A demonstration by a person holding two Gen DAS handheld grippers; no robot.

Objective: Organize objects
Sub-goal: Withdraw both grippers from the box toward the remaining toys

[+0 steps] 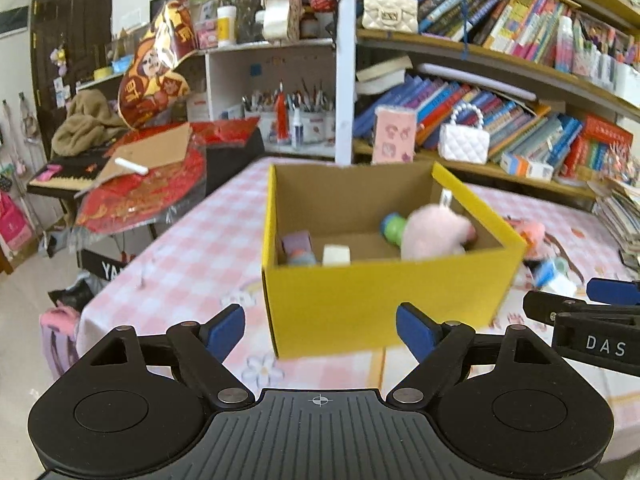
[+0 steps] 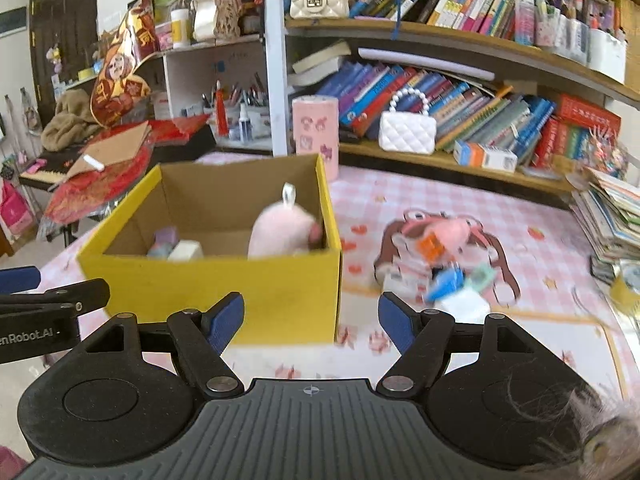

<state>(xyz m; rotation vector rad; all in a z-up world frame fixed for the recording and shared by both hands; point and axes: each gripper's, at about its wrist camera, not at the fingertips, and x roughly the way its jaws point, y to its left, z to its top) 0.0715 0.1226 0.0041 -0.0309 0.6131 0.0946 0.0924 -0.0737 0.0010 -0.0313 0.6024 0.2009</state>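
Blue-padded and black, my left gripper (image 1: pixel 320 326) has its jaws spread wide with nothing between them, hanging just in front of the yellow cardboard box (image 1: pixel 384 300), which I take as my landmark on the pink-and-white checked bench (image 1: pixel 192 256). My right gripper (image 2: pixel 311 322) is also spread and empty, level with the box's near right corner; in the left wrist view it shows beside the box's right side.

Inside the box, against its right wall, sits a pink plush toy (image 1: pixel 436 232) with a white loop tag on top. Just left of the plush, deeper in the box, lies a small green-and-blue toy (image 1: pixel 392 228). Near the box's front wall a white block (image 1: pixel 336 255) rests, and in the front left corner a pale purple block (image 1: pixel 297 242) sits with a small grey-blue piece in front of it.

Right of the box, apart from it, a blurred heap of small toys (image 2: pixel 448 276) lies on the bench: an orange piece, a blue one, a mint-green one and white blocks. Behind the box stands a pink patterned canister (image 2: pixel 316 132), and beyond it wooden bookshelves (image 2: pixel 460 32) packed with books.
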